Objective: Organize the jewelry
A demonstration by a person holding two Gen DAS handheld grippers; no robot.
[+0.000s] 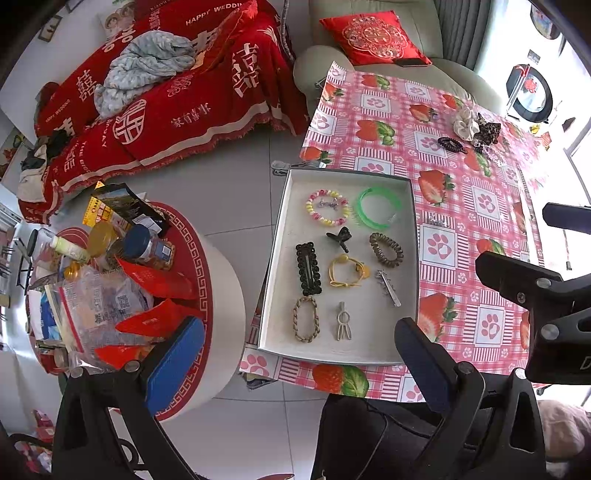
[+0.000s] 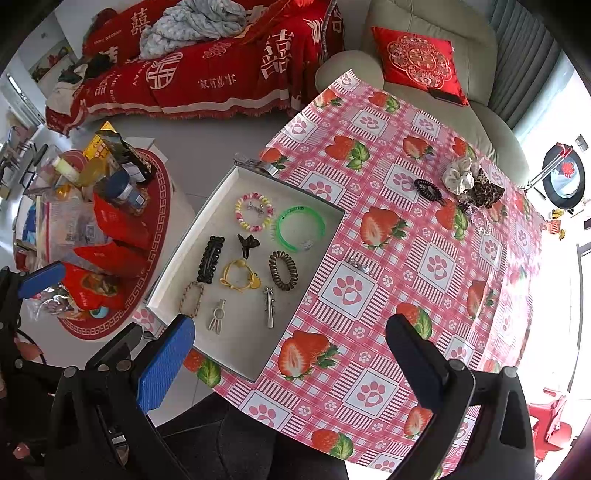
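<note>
A shallow grey tray (image 1: 410, 236) (image 2: 236, 354) lies on the strawberry tablecloth and holds several pieces: a pastel bead bracelet (image 1: 328, 206) (image 2: 255, 211), a green bangle (image 1: 377, 207) (image 2: 301, 228), a black hair clip (image 1: 308, 268), a yellow cord bracelet (image 1: 349, 270) (image 2: 239, 280) and a brown coil tie (image 1: 386, 249) (image 2: 283, 270). Loose scrunchies (image 1: 466, 123) (image 2: 458, 178), a black coil tie (image 2: 427, 191) and a small silver piece (image 2: 359, 263) lie on the cloth. My left gripper (image 1: 299, 369) and right gripper (image 2: 291, 363) are open and empty, near the tray's front edge.
A round white stool (image 1: 225, 291) crowded with jars, bags and red packets stands left of the table. A red-covered sofa (image 1: 177, 92) and a beige armchair (image 2: 436, 33) with a red cushion sit behind. The tablecloth (image 2: 424, 295) extends right of the tray.
</note>
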